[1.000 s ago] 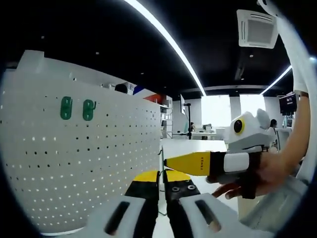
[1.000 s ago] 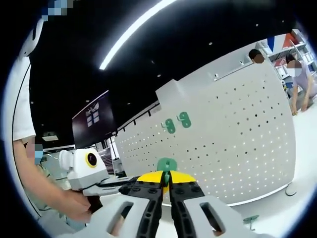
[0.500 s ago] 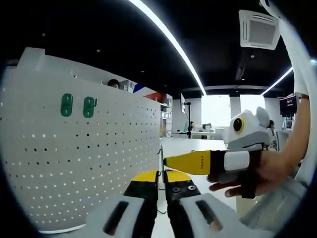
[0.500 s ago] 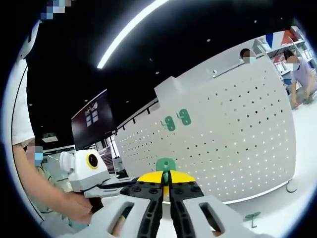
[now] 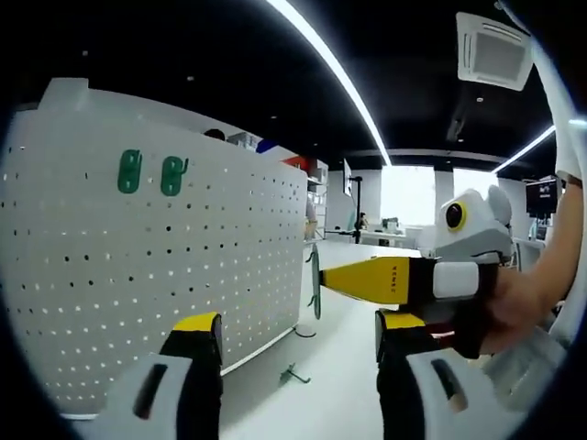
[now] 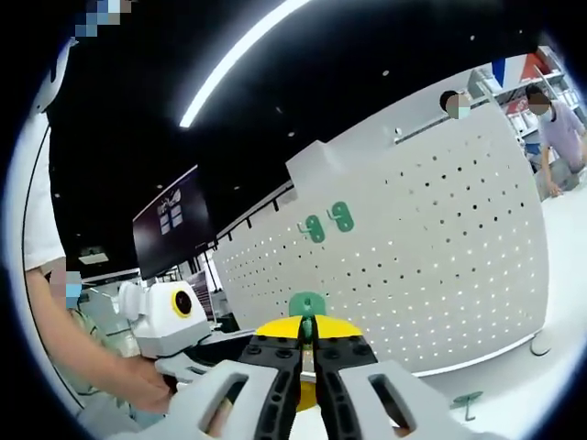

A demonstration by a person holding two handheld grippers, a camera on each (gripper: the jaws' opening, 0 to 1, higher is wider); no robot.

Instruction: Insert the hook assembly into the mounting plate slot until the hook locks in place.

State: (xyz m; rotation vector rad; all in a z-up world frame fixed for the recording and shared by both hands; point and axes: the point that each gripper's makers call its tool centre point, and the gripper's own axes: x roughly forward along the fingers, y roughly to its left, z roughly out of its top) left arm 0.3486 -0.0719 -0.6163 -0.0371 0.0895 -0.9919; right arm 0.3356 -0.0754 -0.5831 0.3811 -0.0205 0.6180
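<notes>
Spread wide now, the left gripper [image 5: 298, 344] has opened its jaws, which were pressed together half a second ago. Between them a loose green hook [image 5: 293, 373] lies on the white table [image 5: 339, 385] beside the white pegboard [image 5: 156, 275], where two green hooks [image 5: 149, 173] hang. The right gripper [image 6: 307, 353] remains pinched on a green hook [image 6: 307, 304], held in front of the board and apart from it.
</notes>
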